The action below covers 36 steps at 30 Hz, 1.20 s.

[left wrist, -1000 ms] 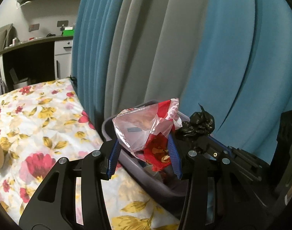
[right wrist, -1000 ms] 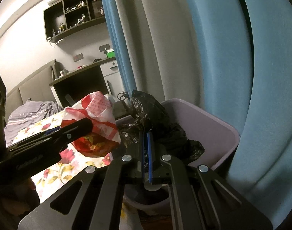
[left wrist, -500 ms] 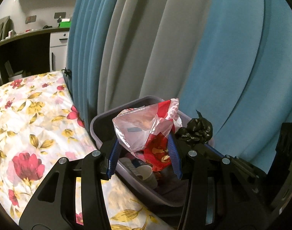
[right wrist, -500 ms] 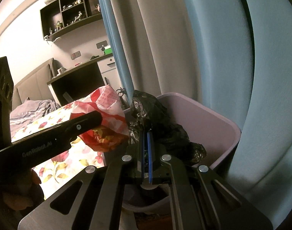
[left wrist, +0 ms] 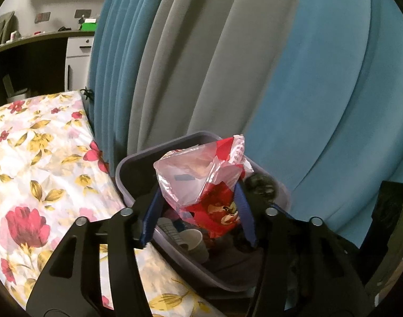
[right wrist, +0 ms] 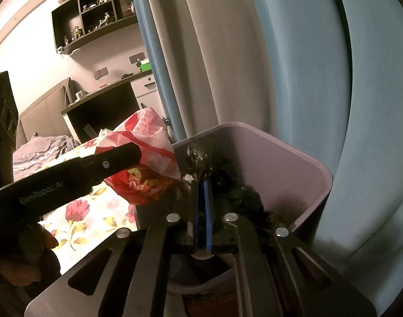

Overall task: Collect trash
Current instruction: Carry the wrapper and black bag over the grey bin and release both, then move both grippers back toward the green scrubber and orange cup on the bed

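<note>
**Both tools over the bin**

Our left tool (left wrist: 198, 208), jaws just widening, has the red-and-clear wrapper (left wrist: 204, 182) between its fingers above the purple bin (right wrist: 294, 163). Our right tool (right wrist: 201, 198), just parting narrowly, has the black bag (right wrist: 228, 185) at its tips inside the bin.

Curtains (left wrist: 228, 79) close behind bin (right wrist: 280, 142)

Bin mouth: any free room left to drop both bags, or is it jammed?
The far corner of the bin, along the curtain-side wall, is bare. The near side is crowded: paper cup and scraps at the bottom, red-and-white bag and black bag above. Floral bedspread beside it lies bare.
</note>
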Available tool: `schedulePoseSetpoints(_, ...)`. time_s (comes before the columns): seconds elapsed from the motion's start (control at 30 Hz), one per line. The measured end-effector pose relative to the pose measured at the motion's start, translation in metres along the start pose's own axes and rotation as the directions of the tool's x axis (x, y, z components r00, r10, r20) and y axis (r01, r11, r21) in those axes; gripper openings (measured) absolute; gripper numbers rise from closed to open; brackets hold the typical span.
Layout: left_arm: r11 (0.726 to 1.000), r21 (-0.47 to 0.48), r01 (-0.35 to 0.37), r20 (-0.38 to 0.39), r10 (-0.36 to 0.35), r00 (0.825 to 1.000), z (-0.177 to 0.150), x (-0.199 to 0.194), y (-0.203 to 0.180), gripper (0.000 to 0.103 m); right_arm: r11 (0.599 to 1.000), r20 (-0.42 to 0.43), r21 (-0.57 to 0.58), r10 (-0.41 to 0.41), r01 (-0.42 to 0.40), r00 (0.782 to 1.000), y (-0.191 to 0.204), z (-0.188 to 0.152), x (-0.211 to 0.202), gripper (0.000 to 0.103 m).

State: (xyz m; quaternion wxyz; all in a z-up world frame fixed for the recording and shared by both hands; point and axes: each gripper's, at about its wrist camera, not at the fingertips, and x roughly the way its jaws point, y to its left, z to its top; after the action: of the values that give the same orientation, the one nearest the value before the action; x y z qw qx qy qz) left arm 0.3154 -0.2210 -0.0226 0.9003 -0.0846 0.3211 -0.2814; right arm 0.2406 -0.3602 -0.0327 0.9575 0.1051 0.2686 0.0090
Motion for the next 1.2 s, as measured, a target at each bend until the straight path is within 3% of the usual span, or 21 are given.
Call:
schedulePoseSetpoints(0.03,1.000,-0.003,0.003,0.002,-0.003,1.000,0.000,0.000,0.001,0.062,1.000,0.000,0.002,-0.002,0.002,1.000,-0.001,0.000,0.000,0.021)
schedulePoseSetpoints(0.1,1.000,-0.013,-0.004,0.017,0.004,1.000,0.000,-0.003,0.003,0.080,1.000,0.003,0.006,-0.004,0.004,1.000,-0.002,-0.001,0.000,0.038)
schedulePoseSetpoints(0.2,0.999,-0.039,-0.017,0.049,0.018,0.999,0.000,-0.010,0.009,0.091,1.000,0.014,0.012,-0.014,0.014,1.000,-0.004,-0.001,-0.002,0.044)
schedulePoseSetpoints(0.37,0.995,-0.043,-0.088,0.073,0.091,0.993,-0.006,-0.027,0.017,0.096,0.999,0.040,0.014,-0.047,0.047,0.998,-0.008,-0.005,-0.011,0.061)
schedulePoseSetpoints(0.5,0.978,-0.021,-0.209,0.081,0.210,0.974,-0.020,-0.050,0.024,0.097,0.997,0.060,0.007,-0.077,0.077,0.995,-0.006,-0.011,-0.021,0.078)
schedulePoseSetpoints(0.6,0.956,-0.026,-0.292,0.087,0.293,0.952,-0.033,-0.074,0.034,0.097,0.995,0.073,-0.010,-0.096,0.097,0.993,0.001,-0.015,-0.026,0.084)
schedulePoseSetpoints(0.77,0.913,-0.067,-0.403,0.098,0.408,0.908,-0.053,-0.123,0.056,0.097,0.996,0.070,-0.021,-0.085,0.086,0.994,0.019,-0.020,-0.032,0.086)
schedulePoseSetpoints(0.87,0.875,-0.107,-0.471,0.104,0.481,0.870,-0.069,-0.157,0.074,0.097,0.997,0.067,-0.027,-0.064,0.066,0.996,0.030,-0.025,-0.036,0.086)
schedulePoseSetpoints(1.0,0.843,-0.166,-0.512,0.095,0.531,0.842,-0.083,-0.189,0.094,0.097,0.999,0.067,-0.040,-0.030,0.033,0.997,0.049,-0.030,-0.041,0.086)
schedulePoseSetpoints(1.13,0.800,-0.198,-0.567,0.104,0.592,0.799,-0.094,-0.219,0.110,0.097,0.997,0.065,-0.076,0.001,0.004,0.998,0.072,-0.033,-0.047,0.086)
schedulePoseSetpoints(1.2,0.790,-0.216,-0.574,0.104,0.603,0.791,-0.098,-0.232,0.117,0.097,0.995,0.065,-0.098,0.013,-0.007,0.998,0.085,-0.034,-0.051,0.086)
